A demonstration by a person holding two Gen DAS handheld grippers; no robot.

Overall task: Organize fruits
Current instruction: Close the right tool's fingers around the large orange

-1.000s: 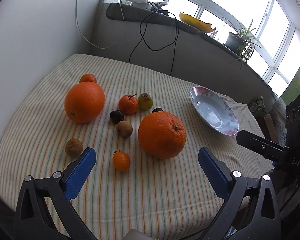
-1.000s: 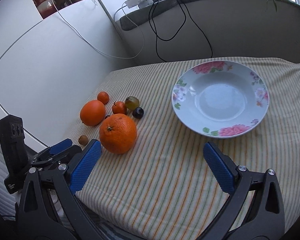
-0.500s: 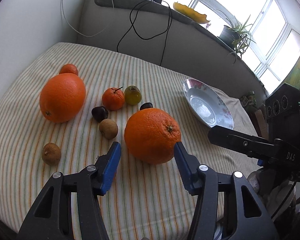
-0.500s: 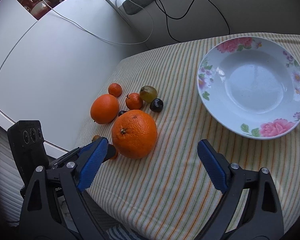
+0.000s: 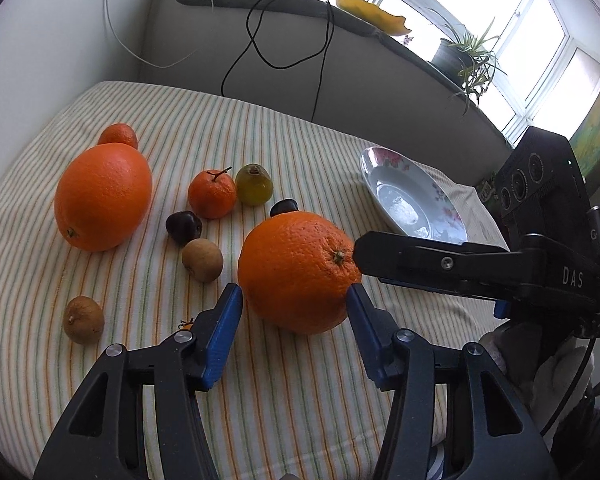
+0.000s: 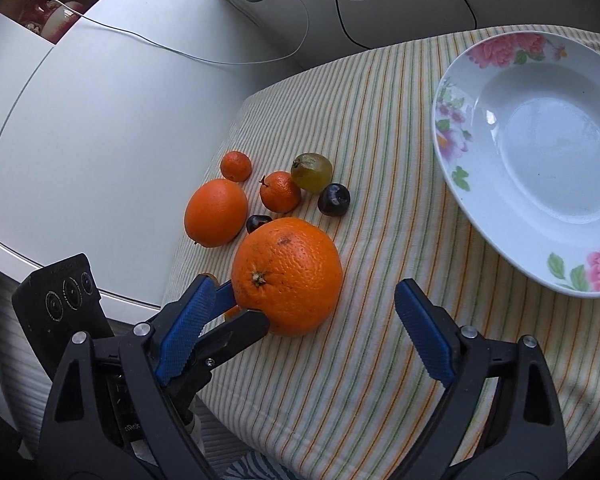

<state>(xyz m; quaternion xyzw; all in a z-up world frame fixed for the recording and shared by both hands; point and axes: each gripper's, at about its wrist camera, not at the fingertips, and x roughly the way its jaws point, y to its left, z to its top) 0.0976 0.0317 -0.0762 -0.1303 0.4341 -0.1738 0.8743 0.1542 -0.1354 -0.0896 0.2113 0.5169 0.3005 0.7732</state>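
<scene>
A large orange (image 5: 296, 268) (image 6: 288, 276) rests on the striped cloth. My left gripper (image 5: 294, 296) is shut on its near part, blue pads touching both sides; its fingers (image 6: 236, 326) show in the right wrist view. My right gripper (image 6: 303, 284) stands open with the same orange at its fingertips, pads apart from it. A second large orange (image 5: 102, 196), two tangerines (image 5: 212, 194) (image 5: 118, 136), a green fruit (image 5: 254, 184), two dark fruits (image 5: 184, 227) and two brown ones (image 5: 202, 260) lie to the left. A flowered plate (image 5: 380, 160) (image 6: 452, 136) stands empty at the right.
One more small tangerine (image 5: 186, 323) is almost hidden behind my left finger. A white wall (image 5: 40, 60) borders the table on the left. Cables (image 5: 260, 40) hang from the sill behind. The cloth's front edge (image 6: 300, 432) is just under my grippers.
My left jaws came in from wide open onto the large orange as the gripper moved forward. My right gripper moved down and left, bringing the orange up to its tips.
</scene>
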